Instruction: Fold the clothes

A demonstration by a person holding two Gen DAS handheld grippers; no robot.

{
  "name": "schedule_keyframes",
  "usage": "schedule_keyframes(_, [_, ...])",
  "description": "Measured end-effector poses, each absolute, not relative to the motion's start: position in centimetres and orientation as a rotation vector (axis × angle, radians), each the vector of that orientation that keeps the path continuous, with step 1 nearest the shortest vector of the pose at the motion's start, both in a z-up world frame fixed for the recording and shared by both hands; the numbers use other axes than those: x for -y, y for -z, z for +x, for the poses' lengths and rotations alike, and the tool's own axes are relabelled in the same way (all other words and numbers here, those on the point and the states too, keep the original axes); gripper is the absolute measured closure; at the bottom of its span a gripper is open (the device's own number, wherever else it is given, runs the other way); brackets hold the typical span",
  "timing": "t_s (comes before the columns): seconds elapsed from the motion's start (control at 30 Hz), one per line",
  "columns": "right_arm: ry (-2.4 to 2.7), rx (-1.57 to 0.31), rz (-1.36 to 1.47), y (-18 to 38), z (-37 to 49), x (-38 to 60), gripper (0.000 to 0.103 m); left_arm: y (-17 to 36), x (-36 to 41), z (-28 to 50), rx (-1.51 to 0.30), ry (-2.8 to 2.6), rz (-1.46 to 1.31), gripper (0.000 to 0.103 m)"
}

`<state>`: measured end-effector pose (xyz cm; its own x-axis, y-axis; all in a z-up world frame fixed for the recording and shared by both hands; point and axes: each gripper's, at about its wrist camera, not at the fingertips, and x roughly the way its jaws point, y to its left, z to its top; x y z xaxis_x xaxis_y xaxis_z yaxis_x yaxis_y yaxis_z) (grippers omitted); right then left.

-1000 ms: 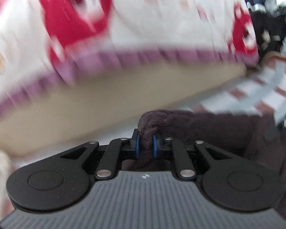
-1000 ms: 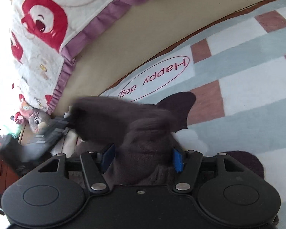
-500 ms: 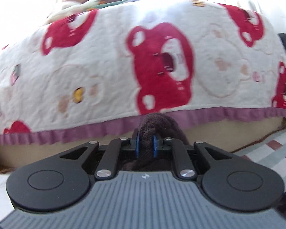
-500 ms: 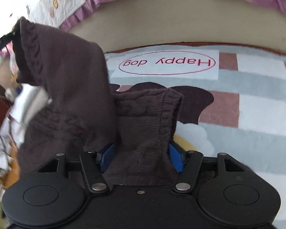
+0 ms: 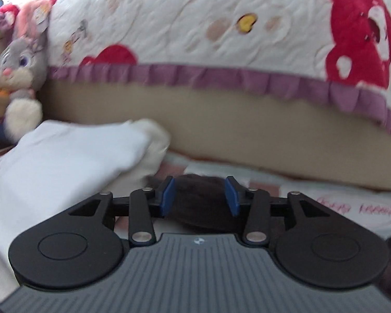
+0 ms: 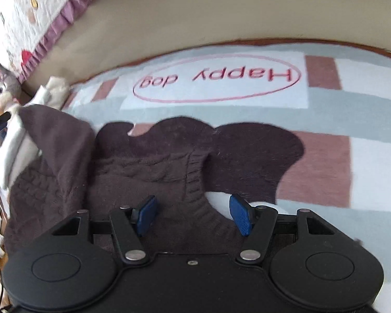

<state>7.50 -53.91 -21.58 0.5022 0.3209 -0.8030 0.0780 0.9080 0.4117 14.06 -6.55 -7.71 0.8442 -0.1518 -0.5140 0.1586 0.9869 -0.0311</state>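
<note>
A dark brown knitted sweater lies spread on the patterned rug, its left part still folded up in a hump. My right gripper points down at it and is shut on a wide bunch of the ribbed edge between its blue pads. In the left wrist view my left gripper is low over the rug and its jaws are opening. A dark lump of the sweater sits between the pads, which stand apart from it.
The rug bears a "Happy dog" oval. Behind it runs the beige side of a bed with a bear-print quilt. A pile of white clothes and a plush rabbit lie left.
My left gripper swung left and low toward the white pile, and its jaws parted from the tight pinch on the sweater. The lifted sweater has dropped onto the rug. My right gripper stays on the bunch.
</note>
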Motion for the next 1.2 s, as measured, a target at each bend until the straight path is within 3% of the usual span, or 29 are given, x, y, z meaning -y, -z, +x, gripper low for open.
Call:
schedule_keyframes(0.2, [-0.184,-1.013,0.278,21.6,9.6,51.2,0.034,10.6,3.3,11.9,-0.661,0.117,0.09,0.051])
schedule_keyframes(0.23, [-0.192,-1.002,0.226,21.6,9.8,50.4,0.044,11.1,2.6,11.7,-0.688,0.115,0.096,0.051])
schedule_keyframes(0.27, [-0.204,-0.987,0.134,21.5,9.8,49.3,0.083,11.4,1.9,11.6,-0.711,0.108,0.087,0.051])
schedule_keyframes(0.3, [-0.203,-0.971,0.055,21.2,9.8,48.6,0.094,11.6,1.2,11.4,-0.734,0.101,0.078,0.051])
schedule_keyframes(0.4, [-0.078,-0.813,-0.115,17.9,9.4,48.6,0.096,11.6,-0.7,11.1,-0.744,0.075,0.03,0.051])
schedule_keyframes(0.57, [0.33,-0.541,-0.007,10.5,8.2,58.4,0.096,10.2,-1.2,11.0,-0.66,0.072,0.036,0.051])
schedule_keyframes(0.6, [0.389,-0.538,-0.003,10.7,8.0,60.1,0.096,9.7,-1.0,10.9,-0.611,0.06,0.048,0.05])
schedule_keyframes(0.7, [0.474,-0.591,0.043,13.1,7.7,64.2,0.096,9.1,-0.7,11.7,-0.543,0.081,0.047,0.032])
schedule_keyframes(0.87, [0.499,-0.762,0.08,19.2,8.9,66.6,0.095,13.2,-0.4,15.1,-0.756,0.155,0.017,0.032])
schedule_keyframes(1.1, [0.445,-0.753,0.124,19.4,8.1,67.6,0.093,17.4,-1.0,16.9,-0.957,0.208,-0.155,0.03])
schedule_keyframes(1.2, [0.445,-0.757,0.189,19.8,7.6,68.3,0.092,17.8,-0.6,16.7,-0.973,0.25,-0.165,0.011])
